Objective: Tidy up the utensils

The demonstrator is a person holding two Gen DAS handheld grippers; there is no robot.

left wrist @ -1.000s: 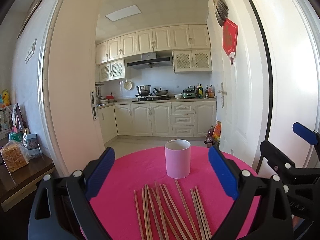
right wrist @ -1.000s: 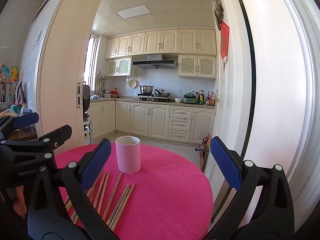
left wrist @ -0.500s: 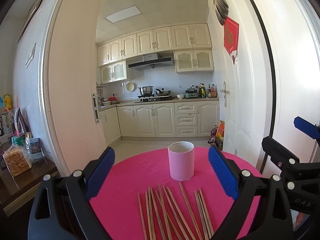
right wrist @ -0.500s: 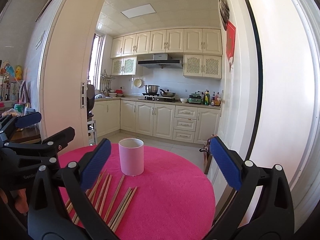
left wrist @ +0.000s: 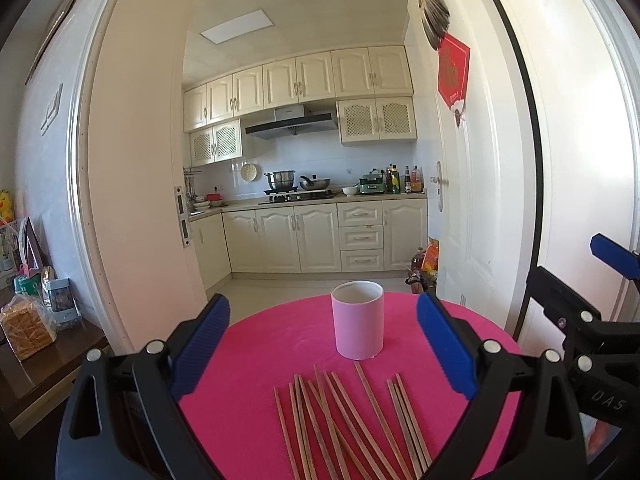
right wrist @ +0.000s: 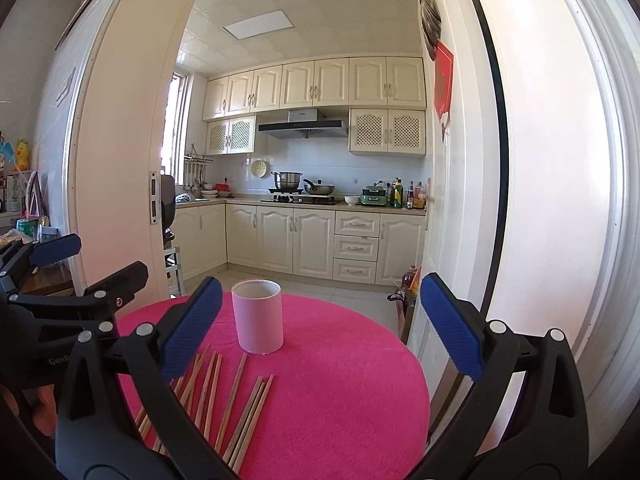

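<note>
Chopsticks (left wrist: 344,420) flat, tips toward upright cup (left wrist: 358,326).

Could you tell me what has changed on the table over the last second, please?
Very little. Both cameras drift slightly, so the pink cup sits a little to the right in the left view. Nothing was gripped or released: the left gripper and right gripper stay open and empty. The chopsticks remain scattered on the pink tablecloth in front of the cup.
</note>
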